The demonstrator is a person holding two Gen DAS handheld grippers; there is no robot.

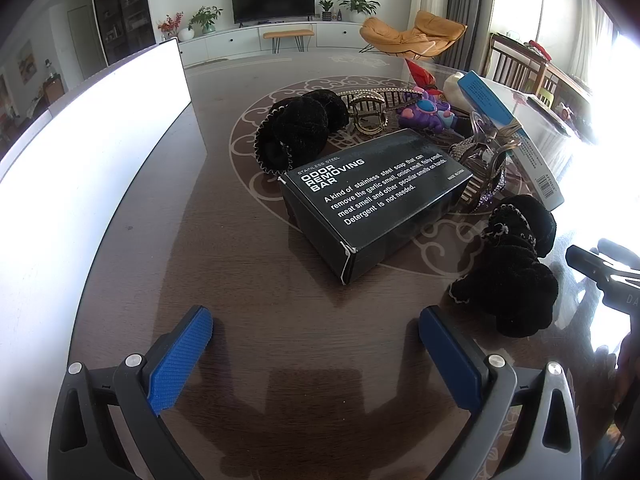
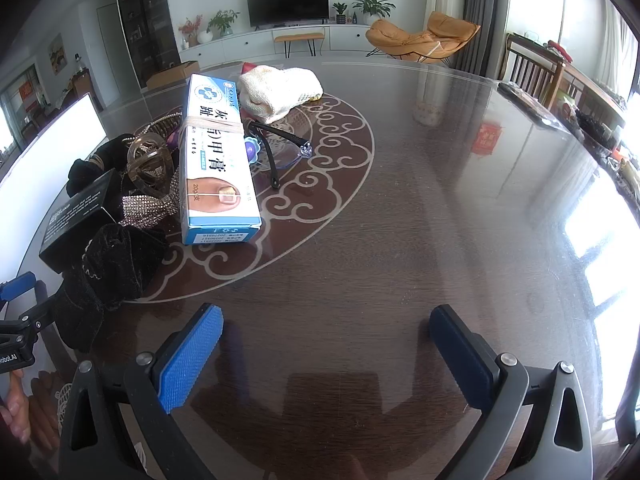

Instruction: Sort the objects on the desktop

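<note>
Both the left gripper and right gripper hover over bare counter, jaws apart and empty, presumably poised to pick. The black box, blue box and hair clips lie heaped mid-counter, unsorted. No sorting container is identifiable.

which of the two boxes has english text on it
The black box, lying flat ahead of the left tool; the blue-and-white box carries Chinese characters.
</note>
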